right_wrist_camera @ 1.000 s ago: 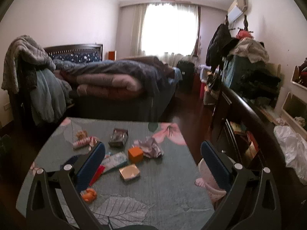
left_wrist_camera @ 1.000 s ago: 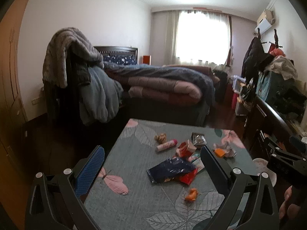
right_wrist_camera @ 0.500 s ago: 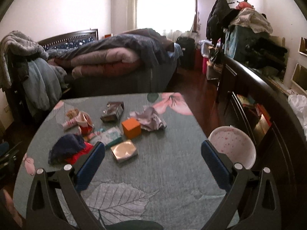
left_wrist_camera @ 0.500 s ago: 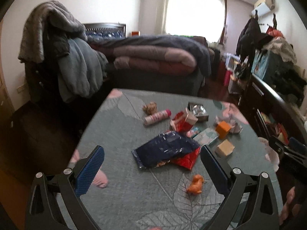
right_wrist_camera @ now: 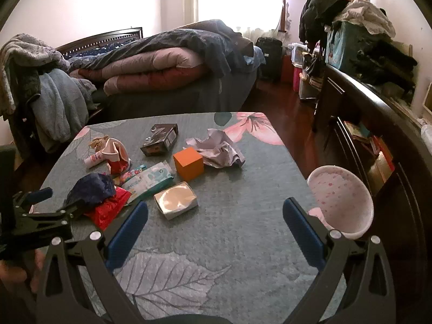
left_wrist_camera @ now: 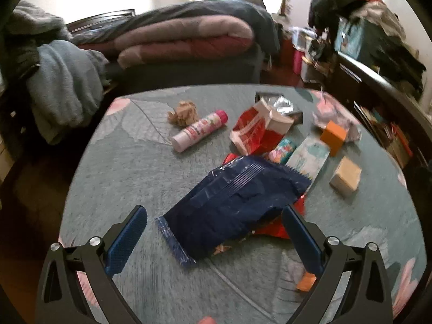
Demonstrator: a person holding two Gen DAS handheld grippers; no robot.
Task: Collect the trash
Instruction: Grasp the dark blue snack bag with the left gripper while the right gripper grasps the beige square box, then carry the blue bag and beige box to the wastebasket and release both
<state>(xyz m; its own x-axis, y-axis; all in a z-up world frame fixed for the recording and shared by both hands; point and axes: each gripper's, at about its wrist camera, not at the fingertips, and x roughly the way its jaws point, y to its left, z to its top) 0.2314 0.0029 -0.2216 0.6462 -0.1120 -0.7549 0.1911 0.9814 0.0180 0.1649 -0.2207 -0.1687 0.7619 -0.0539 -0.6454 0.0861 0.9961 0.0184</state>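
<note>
Trash lies on a table with a grey-green leaf cloth. A dark blue snack bag lies on a red wrapper; my open, empty left gripper straddles the bag's near end, just above it. It also shows in the right wrist view beside the blue bag. My right gripper is open and empty over bare cloth. A pink-patterned bin stands at the table's right edge.
Also on the table: a pink tube, brown paper ball, red-white carton, wipes pack, orange box, tan box, crumpled paper, dark box, orange scrap. A bed stands behind, a dark cabinet at the right.
Both grippers have tilted down and moved forward over the table. The left one has closed in on the blue bag, which now sits between its open fingers. The bin has come into the right view.
</note>
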